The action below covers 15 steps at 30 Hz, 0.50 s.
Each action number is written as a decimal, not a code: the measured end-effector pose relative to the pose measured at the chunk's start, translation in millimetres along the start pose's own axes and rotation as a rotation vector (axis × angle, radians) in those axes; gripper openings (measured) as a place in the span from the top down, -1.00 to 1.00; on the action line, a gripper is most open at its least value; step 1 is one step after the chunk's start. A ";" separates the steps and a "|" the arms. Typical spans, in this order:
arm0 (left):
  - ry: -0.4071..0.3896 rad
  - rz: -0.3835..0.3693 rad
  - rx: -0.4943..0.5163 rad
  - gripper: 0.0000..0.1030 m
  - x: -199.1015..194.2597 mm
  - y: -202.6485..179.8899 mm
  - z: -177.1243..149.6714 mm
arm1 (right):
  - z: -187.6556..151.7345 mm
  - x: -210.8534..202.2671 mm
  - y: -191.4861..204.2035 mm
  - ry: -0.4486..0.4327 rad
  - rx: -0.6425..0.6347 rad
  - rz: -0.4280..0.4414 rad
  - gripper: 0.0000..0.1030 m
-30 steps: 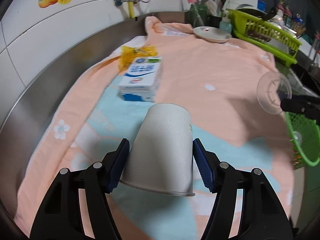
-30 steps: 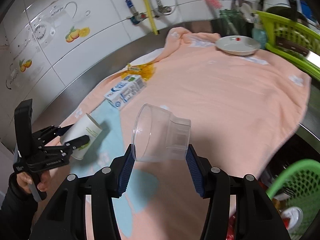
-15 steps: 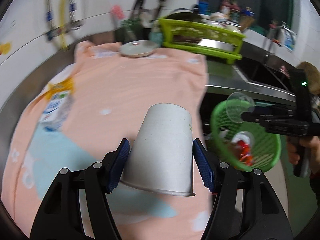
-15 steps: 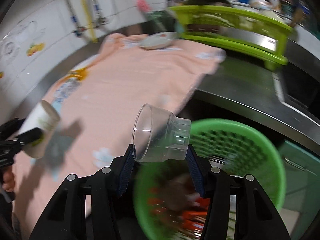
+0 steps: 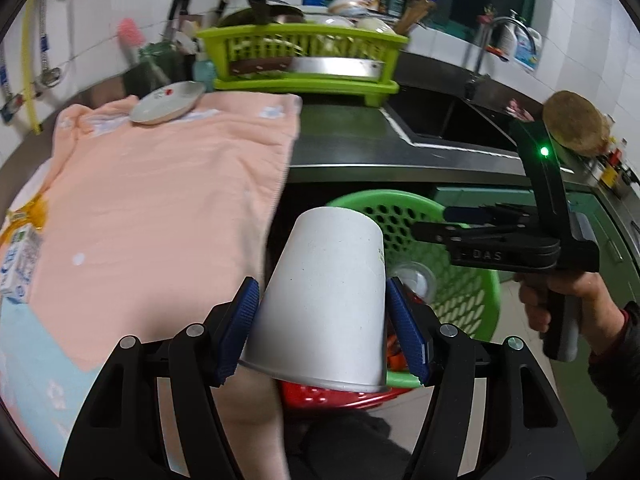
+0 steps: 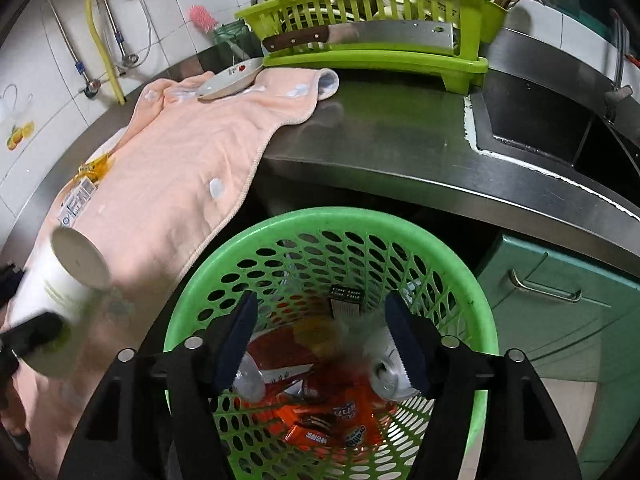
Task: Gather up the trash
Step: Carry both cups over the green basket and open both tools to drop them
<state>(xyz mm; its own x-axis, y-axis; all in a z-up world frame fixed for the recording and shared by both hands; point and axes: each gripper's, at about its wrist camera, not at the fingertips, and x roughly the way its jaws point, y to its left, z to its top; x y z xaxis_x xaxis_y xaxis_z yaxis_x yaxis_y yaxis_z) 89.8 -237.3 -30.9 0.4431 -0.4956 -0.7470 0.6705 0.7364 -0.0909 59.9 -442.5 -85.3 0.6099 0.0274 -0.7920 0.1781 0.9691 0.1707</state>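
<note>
My left gripper (image 5: 322, 332) is shut on a white paper cup (image 5: 324, 300), held bottom-forward beside the green trash basket (image 5: 472, 280). The cup also shows in the right wrist view (image 6: 60, 300) at the left edge. My right gripper (image 6: 320, 340) is open and empty, right above the basket (image 6: 460, 276). A clear plastic cup (image 6: 380, 360), blurred, lies among red and orange wrappers inside the basket. A milk carton (image 5: 18, 264) and a yellow wrapper (image 5: 28, 216) lie on the peach towel (image 5: 160, 200).
A white dish (image 6: 230, 78) rests on the towel's far end. A lime dish rack (image 6: 380, 20) with a cleaver stands on the steel counter (image 6: 380, 136). A sink (image 6: 560, 128) is to the right. A green cabinet (image 6: 560, 300) stands behind the basket.
Both grippers swung right from the towel to the basket. My right gripper opened and let go of the clear cup, which is now in the basket. The left still holds the paper cup.
</note>
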 end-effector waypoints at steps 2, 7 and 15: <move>0.016 -0.010 0.007 -0.25 8.8 -8.3 1.1 | 0.1 -3.7 -2.5 -0.010 0.006 0.003 -0.30; 0.062 -0.033 0.017 -0.26 33.3 -28.9 -0.7 | -2.4 -18.8 -14.5 -0.040 0.014 0.000 -0.41; 0.101 -0.072 0.022 -0.29 62.6 -55.5 0.8 | -8.1 -43.4 -37.5 -0.074 0.037 -0.024 -0.47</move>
<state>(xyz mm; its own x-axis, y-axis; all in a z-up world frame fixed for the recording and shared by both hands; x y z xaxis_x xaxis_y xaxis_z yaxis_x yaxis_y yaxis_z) 80.8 -309.5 -72.1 0.3322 -0.4972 -0.8015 0.7115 0.6900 -0.1331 20.5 -478.0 -62.2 0.6599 -0.0153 -0.7512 0.2208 0.9596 0.1744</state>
